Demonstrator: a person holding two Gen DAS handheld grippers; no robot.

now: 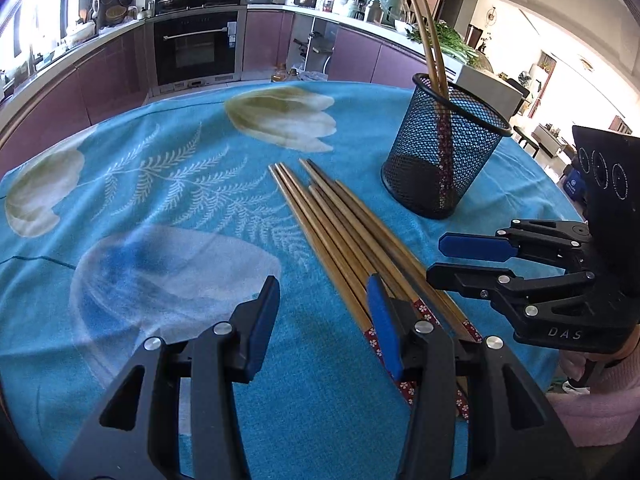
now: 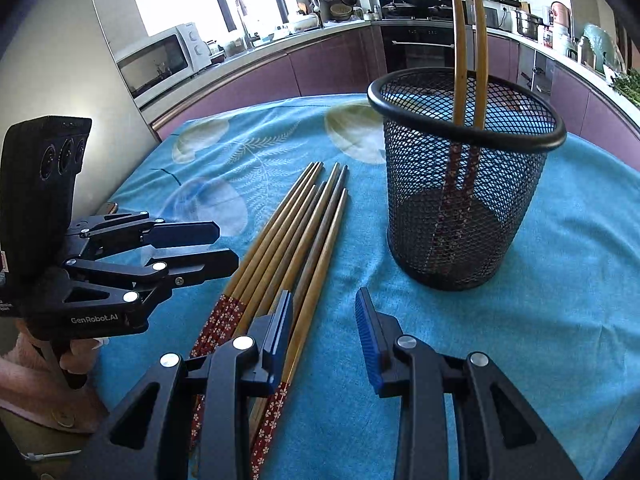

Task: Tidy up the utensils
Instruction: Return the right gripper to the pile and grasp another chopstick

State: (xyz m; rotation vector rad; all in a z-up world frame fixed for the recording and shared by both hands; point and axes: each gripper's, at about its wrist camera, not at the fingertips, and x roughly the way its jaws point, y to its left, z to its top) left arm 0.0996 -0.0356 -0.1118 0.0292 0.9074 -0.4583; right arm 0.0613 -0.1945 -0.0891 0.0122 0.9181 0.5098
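Several wooden chopsticks (image 1: 340, 232) with red flowered ends lie side by side on the blue cloth; they also show in the right wrist view (image 2: 296, 236). A black mesh cup (image 1: 444, 148) stands upright beyond them and holds two chopsticks (image 1: 430, 40), also seen in the right wrist view (image 2: 464, 176). My left gripper (image 1: 324, 320) is open and empty, its right finger over the chopsticks' red ends. My right gripper (image 2: 324, 328) is open and empty, its left finger over the pile. Each gripper shows in the other's view, open: the right gripper (image 1: 436, 258), the left gripper (image 2: 228, 246).
The round table has a blue flowered cloth (image 1: 180, 200). Purple kitchen cabinets and an oven (image 1: 196, 48) stand behind. A microwave (image 2: 160, 60) sits on the counter at the left. The table edge curves close on the right (image 1: 552, 208).
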